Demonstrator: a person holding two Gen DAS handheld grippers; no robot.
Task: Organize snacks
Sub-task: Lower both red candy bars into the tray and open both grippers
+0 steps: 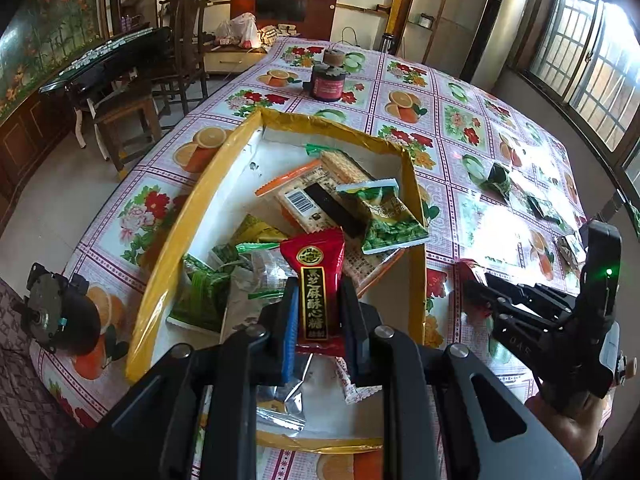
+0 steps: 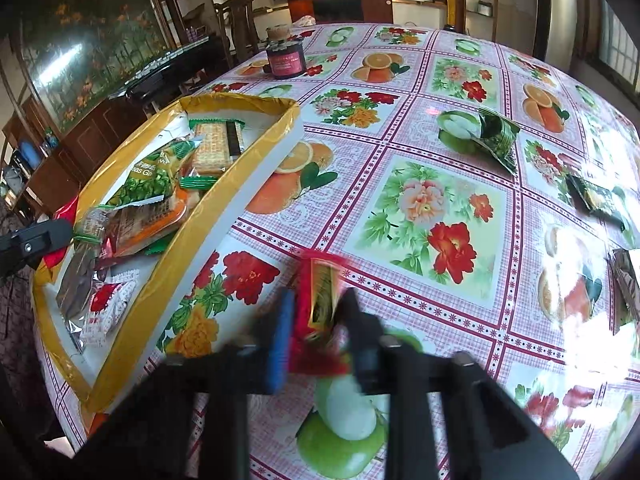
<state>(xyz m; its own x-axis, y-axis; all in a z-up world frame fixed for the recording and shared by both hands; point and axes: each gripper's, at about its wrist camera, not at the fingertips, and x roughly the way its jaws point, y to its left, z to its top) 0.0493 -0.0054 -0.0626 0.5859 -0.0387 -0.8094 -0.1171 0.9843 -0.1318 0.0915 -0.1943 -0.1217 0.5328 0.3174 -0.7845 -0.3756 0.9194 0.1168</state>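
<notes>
My left gripper (image 1: 318,300) is shut on a red candy packet (image 1: 316,280) with gold lettering and holds it over the yellow-rimmed white box (image 1: 172,248). The box holds several snacks: cracker packs, green pea bags, foil packets. My right gripper (image 2: 316,316) is shut on a red and gold snack packet (image 2: 320,300), just above the floral tablecloth to the right of the box (image 2: 240,184). The right gripper also shows in the left wrist view (image 1: 472,288). Loose dark green packets (image 2: 496,138) lie on the cloth at the far right.
A dark jar (image 1: 328,78) with a cork lid stands at the far side of the table. A small motor-like part (image 1: 60,312) lies at the table's left edge. Chairs and a black table (image 1: 120,52) stand to the left. More packets (image 2: 596,196) lie at the right edge.
</notes>
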